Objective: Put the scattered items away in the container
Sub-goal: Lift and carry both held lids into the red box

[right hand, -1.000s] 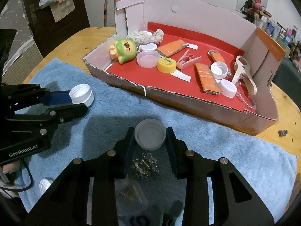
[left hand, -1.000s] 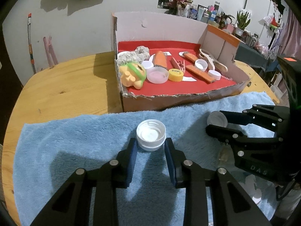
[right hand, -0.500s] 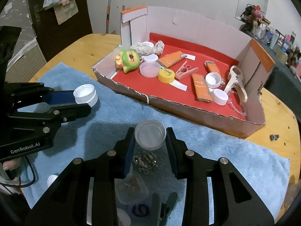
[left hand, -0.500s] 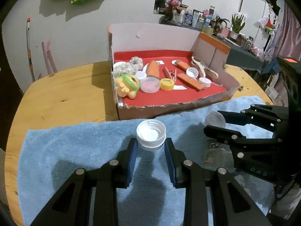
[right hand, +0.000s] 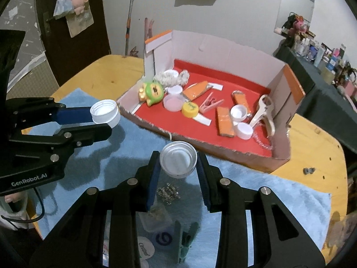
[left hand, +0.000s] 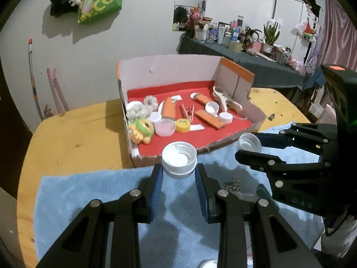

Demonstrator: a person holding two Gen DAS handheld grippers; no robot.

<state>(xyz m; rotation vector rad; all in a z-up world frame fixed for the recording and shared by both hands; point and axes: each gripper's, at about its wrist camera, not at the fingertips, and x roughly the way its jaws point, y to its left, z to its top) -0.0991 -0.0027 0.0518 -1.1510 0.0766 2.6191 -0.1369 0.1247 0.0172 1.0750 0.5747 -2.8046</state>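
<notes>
Beyond both sets of jaws sat the cardboard box (right hand: 279, 156) w/ red liner, on a wooden table (left hand: 73, 138). Its low torn front wall stood between the jaws and the liner. Inside: a green-and-yellow toy (right hand: 152, 93), pink lid (right hand: 172, 103), yellow cap (right hand: 190, 109), pink clothespin (right hand: 210, 105), orange packets, two white caps and a pale bottle opener (right hand: 264, 114) at the far right wall. Under the jaws lay a blue towel (left hand: 93, 192). Below the right jaws on the towel: a small metal chain heap (right hand: 168, 191), a clear bag, a green clip (right hand: 186, 239), and a round label, text too blurred to read.

Writing: "GenRobot.AI" on the left gripper's body in the right wrist view; part of "MEC…CO" on a green bag (left hand: 100, 0) hung on the wall; "DAS" on the right gripper's side in the left wrist view.

Left gripper (left hand: 179, 172) pointed down-fwd at the box, jaws pinching a white bottle cap (left hand: 179, 162), open side up, over the towel just short of the box's front wall. Right gripper (right hand: 178, 167) was angled the same way beside it, jaws pinching a clear ribbed cap (right hand: 178, 162), also open side up, above the towel near the box front.
</notes>
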